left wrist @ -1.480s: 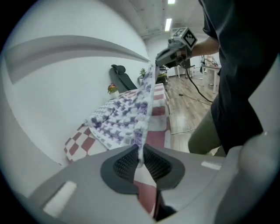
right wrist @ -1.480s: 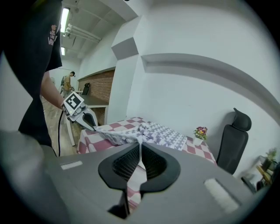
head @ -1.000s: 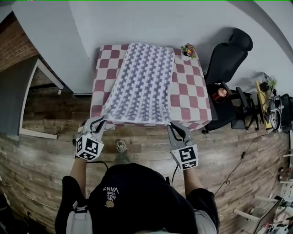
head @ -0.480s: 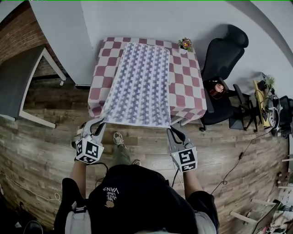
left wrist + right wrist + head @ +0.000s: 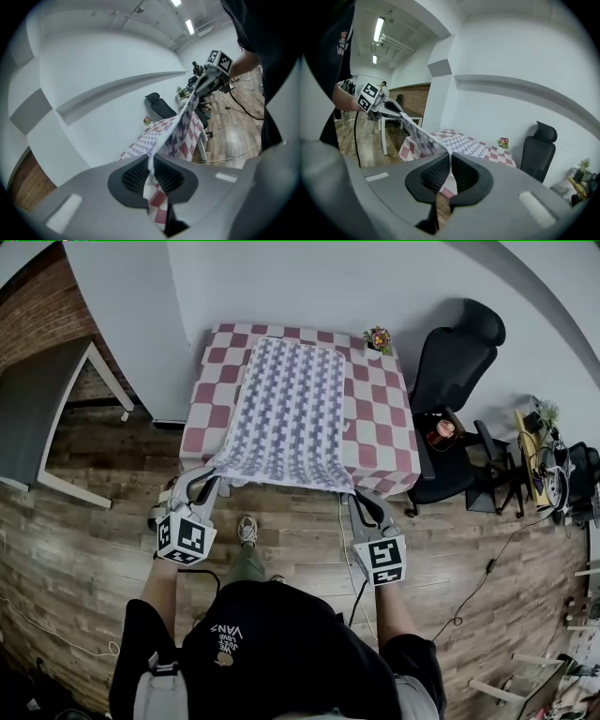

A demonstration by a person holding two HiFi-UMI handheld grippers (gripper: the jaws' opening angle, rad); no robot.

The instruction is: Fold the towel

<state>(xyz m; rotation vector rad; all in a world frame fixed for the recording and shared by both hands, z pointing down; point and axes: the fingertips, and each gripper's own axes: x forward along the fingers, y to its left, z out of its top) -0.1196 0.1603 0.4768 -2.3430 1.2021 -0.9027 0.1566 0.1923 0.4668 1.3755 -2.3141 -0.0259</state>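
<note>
The towel (image 5: 286,413) lies along the checked table (image 5: 382,423); the left gripper (image 5: 210,484) clamps its near left corner; the right gripper (image 5: 355,496) clamps its near right corner.

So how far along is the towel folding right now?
Done: the towel lies spread flat on the table, and its two near corners are gripped, one in the left tool, one in the right tool, both shut on it. In hand: the near edge is held up, taut between them. Left: no fold shows yet; that edge probably has to go over to the far edge.
</note>
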